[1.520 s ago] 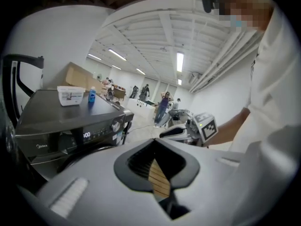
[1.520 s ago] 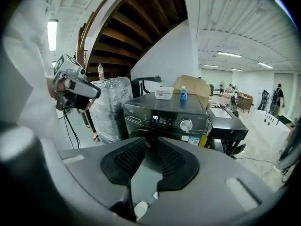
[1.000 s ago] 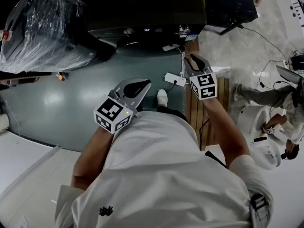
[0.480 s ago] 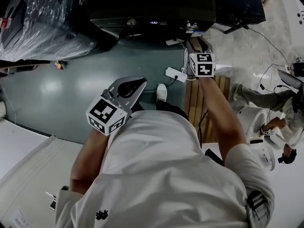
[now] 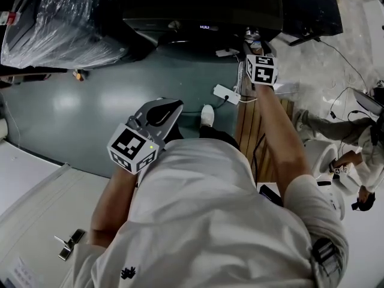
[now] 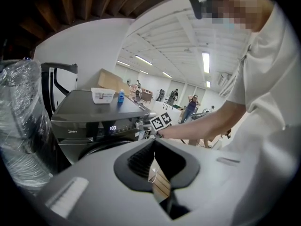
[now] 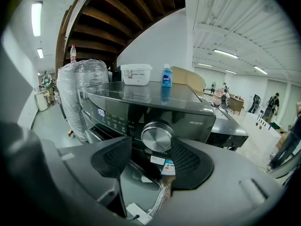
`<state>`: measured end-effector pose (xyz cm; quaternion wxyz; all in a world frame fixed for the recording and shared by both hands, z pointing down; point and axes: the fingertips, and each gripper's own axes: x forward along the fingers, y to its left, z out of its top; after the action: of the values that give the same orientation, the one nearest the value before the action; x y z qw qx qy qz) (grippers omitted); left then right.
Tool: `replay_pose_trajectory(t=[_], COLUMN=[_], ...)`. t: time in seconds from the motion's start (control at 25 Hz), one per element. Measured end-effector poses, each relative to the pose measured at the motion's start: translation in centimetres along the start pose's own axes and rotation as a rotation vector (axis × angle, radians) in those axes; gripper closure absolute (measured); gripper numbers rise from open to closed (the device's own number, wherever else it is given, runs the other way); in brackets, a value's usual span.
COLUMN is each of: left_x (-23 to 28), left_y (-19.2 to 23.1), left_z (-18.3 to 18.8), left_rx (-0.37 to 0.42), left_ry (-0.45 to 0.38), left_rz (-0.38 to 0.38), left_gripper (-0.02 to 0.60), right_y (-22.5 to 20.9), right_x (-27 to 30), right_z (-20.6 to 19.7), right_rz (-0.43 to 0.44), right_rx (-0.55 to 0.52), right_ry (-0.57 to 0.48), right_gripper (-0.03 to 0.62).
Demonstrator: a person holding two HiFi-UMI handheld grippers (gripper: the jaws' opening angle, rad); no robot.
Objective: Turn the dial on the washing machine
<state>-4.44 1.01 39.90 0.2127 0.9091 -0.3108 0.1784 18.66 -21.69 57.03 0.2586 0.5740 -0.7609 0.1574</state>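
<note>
1. Reading the setup: silver dial (image 7: 156, 136) on the front panel of the dark washing machine (image 7: 141, 102), right of the lit display (image 7: 101, 112), sitting between the jaws of the right gripper (image 7: 151, 144). Jaws opening, not clamped on it.
2. Even out the gap before closing, with one pad just beside the rim and the other apart.
3. Keep the gripper square to the panel and set both pads on the rim, not the face.
4. Close evenly and twist about the dial's own axis. Avoid any sideways pull, a likely cause of slipping on smooth metal.
5. Leave the left gripper (image 6: 154, 147) back by the body, jaws together, holding nothing.
</note>
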Motion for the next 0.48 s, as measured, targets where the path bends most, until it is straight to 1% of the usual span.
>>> replay_pose_trajectory(t=[0.2,0.48], left_x=[-0.1,0.3], left_y=[0.4,0.9], left_z=[0.0,0.0], left_rx=[-0.008,-0.010], left_ry=[0.008,0.018], left_rz=[0.006,0.000], left_gripper=[0.525,0.525], right_y=[-0.3,-0.8], right_x=[1.1,2.3], right_z=[0.4,0.3], right_rz=[-0.019,-0.043], right_rx=[-0.029,-0.039], right_ry=[0.012,0.034], right_gripper=[0.352,0.352])
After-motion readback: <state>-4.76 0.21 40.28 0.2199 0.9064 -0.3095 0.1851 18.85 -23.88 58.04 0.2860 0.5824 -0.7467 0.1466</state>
